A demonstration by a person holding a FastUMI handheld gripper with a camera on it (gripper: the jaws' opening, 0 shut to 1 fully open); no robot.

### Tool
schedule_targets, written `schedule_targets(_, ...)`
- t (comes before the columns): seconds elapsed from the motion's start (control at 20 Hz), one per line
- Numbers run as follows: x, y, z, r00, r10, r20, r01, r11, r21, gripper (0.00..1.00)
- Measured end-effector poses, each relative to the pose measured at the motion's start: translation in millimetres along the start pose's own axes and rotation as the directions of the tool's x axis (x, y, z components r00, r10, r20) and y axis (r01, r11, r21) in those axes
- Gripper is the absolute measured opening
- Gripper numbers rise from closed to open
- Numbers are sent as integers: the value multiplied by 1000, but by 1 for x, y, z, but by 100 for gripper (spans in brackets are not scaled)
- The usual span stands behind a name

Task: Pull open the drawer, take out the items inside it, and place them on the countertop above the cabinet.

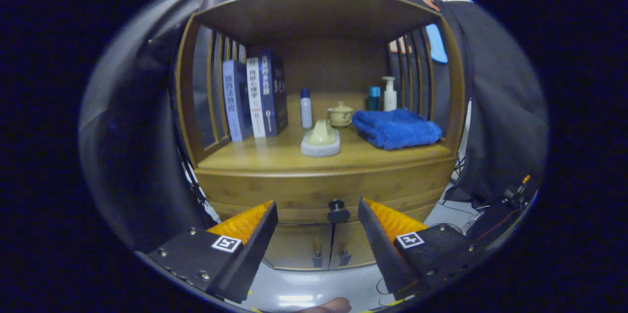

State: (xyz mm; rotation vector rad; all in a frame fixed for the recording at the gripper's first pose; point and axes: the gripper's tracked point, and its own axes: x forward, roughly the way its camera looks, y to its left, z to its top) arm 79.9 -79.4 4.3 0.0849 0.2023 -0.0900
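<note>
The claw (318, 207) is held open before a wooden cabinet (324, 156), nothing gripped. The closed drawer (294, 193) lies just beyond the fingertips, its dark knob (338, 210) seen in the gap between them. On the countertop (265, 158) farther ahead are set books (255, 97), a blue towel (396, 129), bottles (306, 107) and a small lidded pot (340, 114).

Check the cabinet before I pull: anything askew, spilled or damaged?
Nothing stands out. The drawer is shut, its knob sits between the open tongs, and the books and folded blue towel look tidy.
</note>
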Motion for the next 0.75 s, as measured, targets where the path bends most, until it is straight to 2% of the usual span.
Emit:
schedule_targets(0.3, -62, -10, 57, 993, -42, 108, 42, 999, 1, 99)
schedule_targets(0.55, -101, -6, 86, 982, -28, 185, 29, 1000, -5, 99)
schedule_targets(0.75, -121, -15, 94, 975, -60, 214, 65, 998, -19, 99)
